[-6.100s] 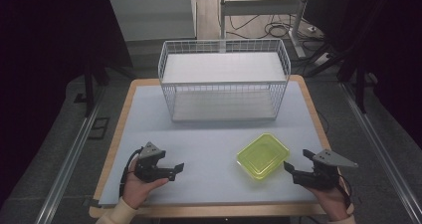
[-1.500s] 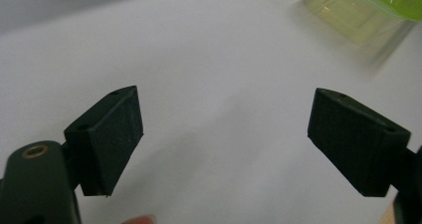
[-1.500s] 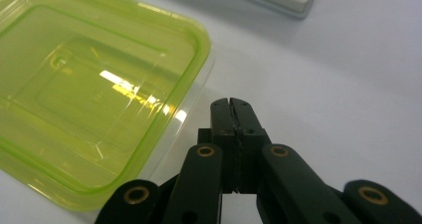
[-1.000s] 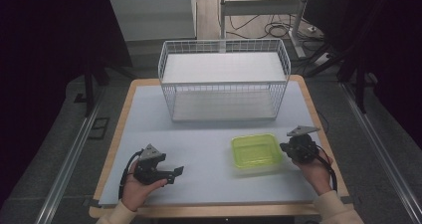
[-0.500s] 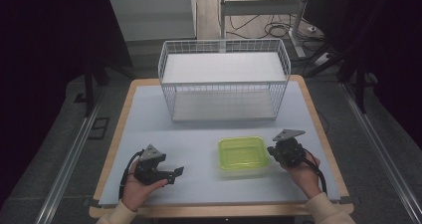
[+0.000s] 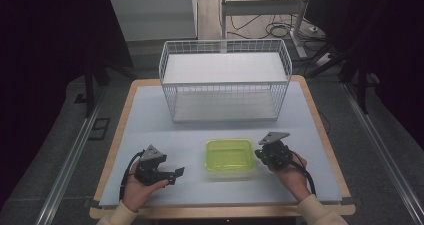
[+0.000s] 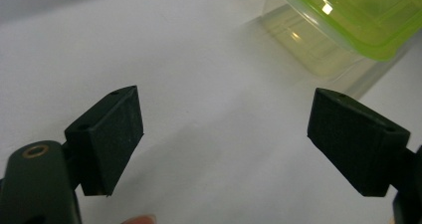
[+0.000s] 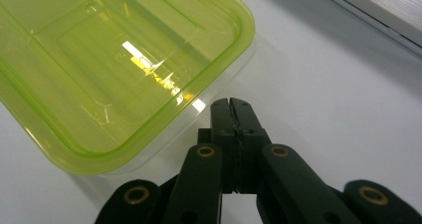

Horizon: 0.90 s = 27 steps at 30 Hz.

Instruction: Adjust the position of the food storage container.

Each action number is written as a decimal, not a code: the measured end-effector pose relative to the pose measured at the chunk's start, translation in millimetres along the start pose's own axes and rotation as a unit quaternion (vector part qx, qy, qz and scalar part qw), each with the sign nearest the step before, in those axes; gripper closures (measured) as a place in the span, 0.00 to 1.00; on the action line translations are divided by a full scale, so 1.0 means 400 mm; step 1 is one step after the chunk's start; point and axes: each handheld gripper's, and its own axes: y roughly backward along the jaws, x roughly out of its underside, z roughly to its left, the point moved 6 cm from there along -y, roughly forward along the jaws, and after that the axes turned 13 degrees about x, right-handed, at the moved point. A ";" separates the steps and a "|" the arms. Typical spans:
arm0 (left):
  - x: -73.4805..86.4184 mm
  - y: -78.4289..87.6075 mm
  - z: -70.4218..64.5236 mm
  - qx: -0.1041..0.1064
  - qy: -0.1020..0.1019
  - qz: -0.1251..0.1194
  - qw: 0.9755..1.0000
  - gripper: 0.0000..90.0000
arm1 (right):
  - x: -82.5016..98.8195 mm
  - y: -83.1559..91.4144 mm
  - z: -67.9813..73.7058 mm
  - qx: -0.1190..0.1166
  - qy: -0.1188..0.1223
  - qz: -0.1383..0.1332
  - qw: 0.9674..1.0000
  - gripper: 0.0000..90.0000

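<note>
A clear container with a lime-green lid (image 6: 230, 156) lies flat on the table's near middle. My right gripper (image 6: 259, 154) is shut, and its closed tips rest against the container's right side, with nothing between them. In the right gripper view the shut tips (image 8: 230, 104) sit at the container's (image 8: 114, 59) rim. My left gripper (image 6: 176, 174) stands open near the front left, pointing toward the container and apart from it. The left gripper view has its pads (image 7: 114, 129) wide apart over bare table, the container (image 7: 348, 20) beyond them.
A white wire basket (image 6: 225, 87) stands at the back middle of the pale table (image 6: 150, 120). A wooden border frames the tabletop. Dark floor, rails and cables surround the table.
The right gripper has slid left across the table, and the green-lidded container has moved left with it, toward the middle. The left gripper has stayed where it was.
</note>
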 end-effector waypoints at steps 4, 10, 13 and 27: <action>0.002 0.001 0.000 0.001 0.002 -0.002 1.000 0.16 | -0.008 -0.008 0.016 -0.006 0.007 -0.002 1.000 1.00; 0.011 0.013 0.011 0.001 0.015 -0.011 1.000 0.16 | -0.010 -0.017 0.016 -0.015 0.000 -0.001 1.000 1.00; 0.013 0.020 0.012 -0.001 0.015 -0.015 1.000 0.16 | -0.011 -0.017 0.011 -0.015 -0.001 -0.003 1.000 1.00; -0.003 0.016 -0.017 0.004 0.017 -0.019 1.000 0.17 | 0.012 0.052 -0.065 -0.001 -0.051 -0.044 0.998 1.00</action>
